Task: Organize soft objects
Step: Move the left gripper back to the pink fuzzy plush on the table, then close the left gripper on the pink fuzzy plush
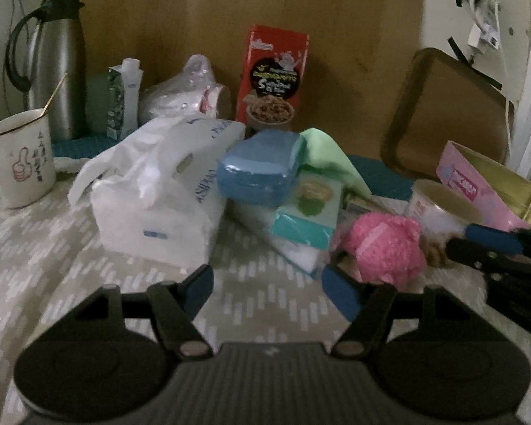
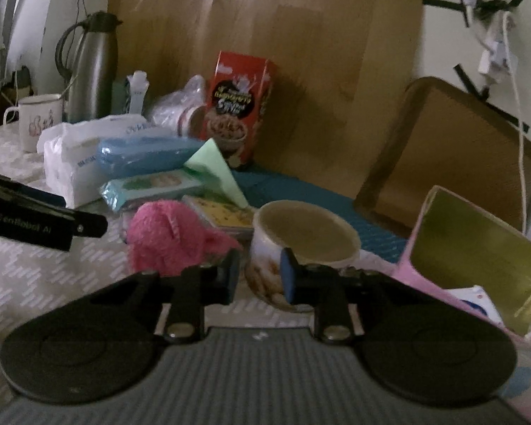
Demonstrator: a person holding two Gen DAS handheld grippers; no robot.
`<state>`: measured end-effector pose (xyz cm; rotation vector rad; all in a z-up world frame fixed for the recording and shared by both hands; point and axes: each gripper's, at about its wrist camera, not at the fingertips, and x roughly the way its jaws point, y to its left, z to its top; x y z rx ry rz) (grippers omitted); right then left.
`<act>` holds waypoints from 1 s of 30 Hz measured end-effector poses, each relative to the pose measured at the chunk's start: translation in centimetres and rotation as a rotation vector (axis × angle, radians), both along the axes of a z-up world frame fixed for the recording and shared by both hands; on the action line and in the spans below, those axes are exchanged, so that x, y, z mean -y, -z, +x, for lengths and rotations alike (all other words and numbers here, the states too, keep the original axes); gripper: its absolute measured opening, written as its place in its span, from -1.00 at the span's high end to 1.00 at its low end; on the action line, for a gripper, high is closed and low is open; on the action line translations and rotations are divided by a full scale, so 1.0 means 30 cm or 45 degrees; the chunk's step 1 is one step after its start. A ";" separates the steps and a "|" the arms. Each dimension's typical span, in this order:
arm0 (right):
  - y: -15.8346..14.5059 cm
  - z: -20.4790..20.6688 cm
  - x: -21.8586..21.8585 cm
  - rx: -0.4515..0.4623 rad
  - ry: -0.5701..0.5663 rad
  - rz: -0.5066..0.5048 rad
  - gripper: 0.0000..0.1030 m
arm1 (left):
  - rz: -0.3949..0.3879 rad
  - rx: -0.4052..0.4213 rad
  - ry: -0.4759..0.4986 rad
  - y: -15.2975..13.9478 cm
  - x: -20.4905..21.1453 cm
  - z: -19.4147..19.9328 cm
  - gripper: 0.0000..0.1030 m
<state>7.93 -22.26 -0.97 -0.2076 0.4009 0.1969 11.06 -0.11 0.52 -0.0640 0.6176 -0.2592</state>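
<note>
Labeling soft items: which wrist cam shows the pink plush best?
Right wrist: the pink plush sits whole and unobstructed, just left of the right gripper. Left wrist shows it too, but off-center and blurrier.

Pink fuzzy plush (image 2: 173, 237) on patterned cloth, touching wet-wipes pack (image 2: 152, 186). Blue wrapped sponge, possibly (image 2: 141, 152), stacked on wipes. White tissue pack (image 1: 159, 191) just left; green cloth (image 1: 331, 163) draped behind.

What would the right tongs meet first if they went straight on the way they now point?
Probably the round tin: it sits directly ahead of the right tongs, close beyond the fingertips. The pink plush toy lies left of that line. Depth is uncertain.
</note>
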 end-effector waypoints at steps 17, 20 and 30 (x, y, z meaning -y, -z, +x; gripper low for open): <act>-0.004 0.086 -0.034 -0.204 -0.206 0.414 0.44 | -0.266 0.016 0.042 0.020 -0.093 0.002 -0.35; -0.021 0.053 -0.058 -0.283 -0.441 0.451 0.37 | -0.365 -0.003 0.032 0.028 -0.135 0.009 -0.35; -0.006 -0.027 -0.021 -0.297 -0.478 0.446 0.09 | -0.593 -0.077 0.044 0.060 -0.218 0.043 -0.36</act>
